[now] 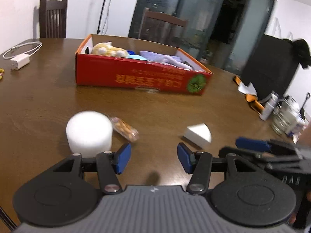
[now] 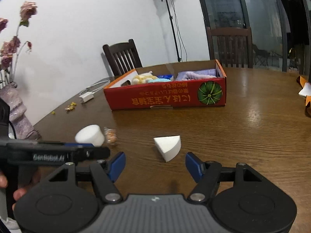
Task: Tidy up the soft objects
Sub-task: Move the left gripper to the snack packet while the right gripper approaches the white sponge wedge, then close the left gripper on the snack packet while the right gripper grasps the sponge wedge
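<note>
Left wrist view: left gripper (image 1: 153, 158) hangs low over the brown wooden bench (image 1: 48, 101), jaws partly open, nothing between the blue pads, which touch nothing. White foam cylinder (image 1: 89, 134) stands upright on the bench just beyond the left pad. A small wrapped snack (image 1: 125, 129) lies beside the cylinder on its right, touching or nearly so; cannot tell which. White foam wedge (image 1: 198, 134) lies on the bench beyond the right pad, apart from it. The right gripper's blue-tipped fingers (image 1: 252, 144) enter at the right edge, near the wedge.

Red cardboard box (image 1: 136, 75) sits farther back, near the bench's middle, open on top. Inside: a yellow plush toy (image 1: 108, 49) at the left end, something light blue (image 1: 136, 56) in the middle, a folded lilac cloth (image 1: 167, 59) at the right end. White charger with cable (image 1: 20, 62) lies at the far left of the bench. Cluttered items at the right edge are blurred.

Right wrist view: right gripper (image 2: 155, 167) low over the bench (image 2: 252, 136), jaws open fairly wide, empty. Foam wedge (image 2: 168, 145) rests on the bench just ahead of the gap between the pads, touching neither. Foam cylinder (image 2: 90, 135) and snack (image 2: 110, 136) lie to the left, partly behind the left gripper (image 2: 58, 152), which crosses the view from the left edge. A person's fingers (image 2: 19, 193) show under it. Box (image 2: 165, 97) stands well beyond the wedge. A vase with dried flowers (image 2: 17, 112) stands at the left edge of the bench.
</note>
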Action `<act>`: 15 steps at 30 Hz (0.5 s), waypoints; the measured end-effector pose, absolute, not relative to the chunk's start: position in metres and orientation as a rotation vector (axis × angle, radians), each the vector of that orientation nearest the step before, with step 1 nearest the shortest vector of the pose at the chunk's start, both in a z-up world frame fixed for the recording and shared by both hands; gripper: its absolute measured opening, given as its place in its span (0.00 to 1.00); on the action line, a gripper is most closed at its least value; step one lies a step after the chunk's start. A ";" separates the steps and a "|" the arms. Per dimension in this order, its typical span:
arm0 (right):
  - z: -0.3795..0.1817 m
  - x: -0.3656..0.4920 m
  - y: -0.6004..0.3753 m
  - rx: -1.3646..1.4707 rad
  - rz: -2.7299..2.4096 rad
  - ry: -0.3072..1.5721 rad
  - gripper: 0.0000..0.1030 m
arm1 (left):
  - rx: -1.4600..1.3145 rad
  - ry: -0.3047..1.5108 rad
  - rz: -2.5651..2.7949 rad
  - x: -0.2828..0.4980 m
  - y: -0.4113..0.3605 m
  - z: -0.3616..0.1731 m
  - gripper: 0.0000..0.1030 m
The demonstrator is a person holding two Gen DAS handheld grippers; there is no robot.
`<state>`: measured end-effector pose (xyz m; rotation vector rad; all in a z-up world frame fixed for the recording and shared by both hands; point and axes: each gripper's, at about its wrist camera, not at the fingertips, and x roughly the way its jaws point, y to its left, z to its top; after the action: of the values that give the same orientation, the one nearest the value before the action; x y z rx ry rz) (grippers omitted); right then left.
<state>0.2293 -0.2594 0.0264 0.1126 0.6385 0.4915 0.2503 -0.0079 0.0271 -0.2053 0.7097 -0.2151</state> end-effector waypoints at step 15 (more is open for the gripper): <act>0.001 0.291 -0.233 0.038 0.529 0.683 0.47 | -0.149 0.725 -0.112 0.310 -0.007 0.010 0.40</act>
<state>0.2912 -0.2334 0.0010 0.0384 0.6827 0.5288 0.3103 -0.0065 0.0100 -0.1495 0.7249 -0.1121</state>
